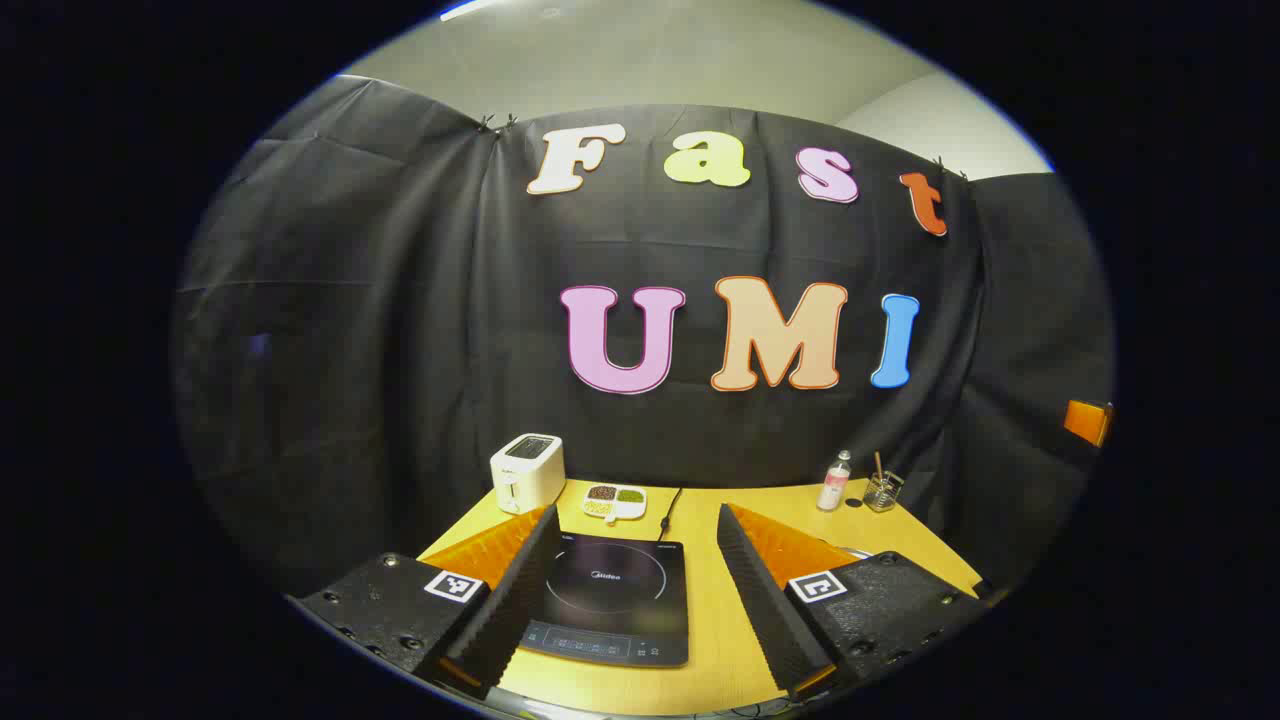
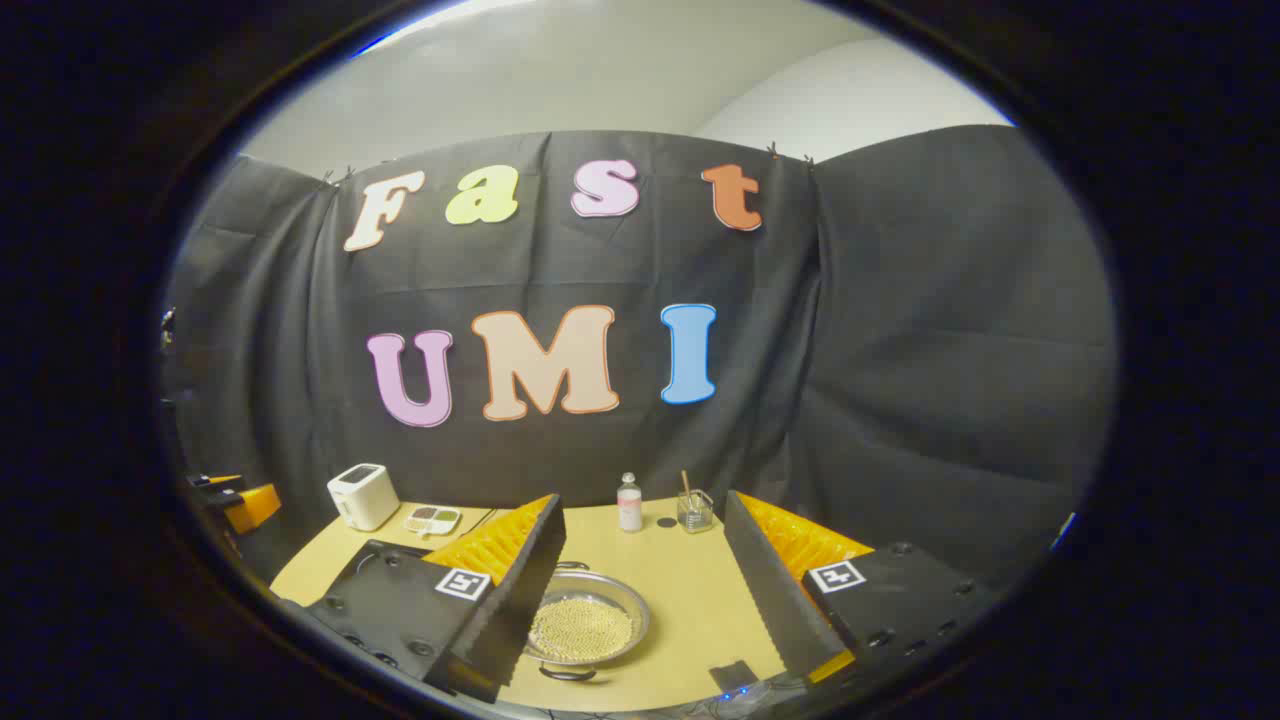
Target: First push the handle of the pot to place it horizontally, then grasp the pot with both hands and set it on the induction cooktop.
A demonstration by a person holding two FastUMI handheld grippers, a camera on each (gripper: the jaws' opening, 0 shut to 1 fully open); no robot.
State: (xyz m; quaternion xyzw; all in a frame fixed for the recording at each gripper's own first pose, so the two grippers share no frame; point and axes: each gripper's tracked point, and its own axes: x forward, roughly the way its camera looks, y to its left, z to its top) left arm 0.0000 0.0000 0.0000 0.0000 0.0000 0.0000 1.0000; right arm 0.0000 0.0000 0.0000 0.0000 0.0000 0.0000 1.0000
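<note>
Your left tool (image 1: 632, 590) hangs over the yellow bench (image 1: 720, 620) with its 2 fingers spread wide and nothing between them. Below the gap lies the black induction cooktop (image 1: 612, 610), flat on the bench. Behind the cooktop stand a white toaster (image 1: 527, 472) and a small divided dish (image 1: 614, 502); to the cooktop's right, at the back edge, are a small bottle (image 1: 835, 481) and a glass holder (image 1: 882, 491).

Your right tool (image 2: 640, 590) is also released, fingers apart and gripping nothing. The pot (image 2: 583, 628), a shallow metal pan filled with pale beads, sits on the bench under that gap, to the cooktop's right, its loop handle (image 2: 566, 674) pointing toward you.
</note>
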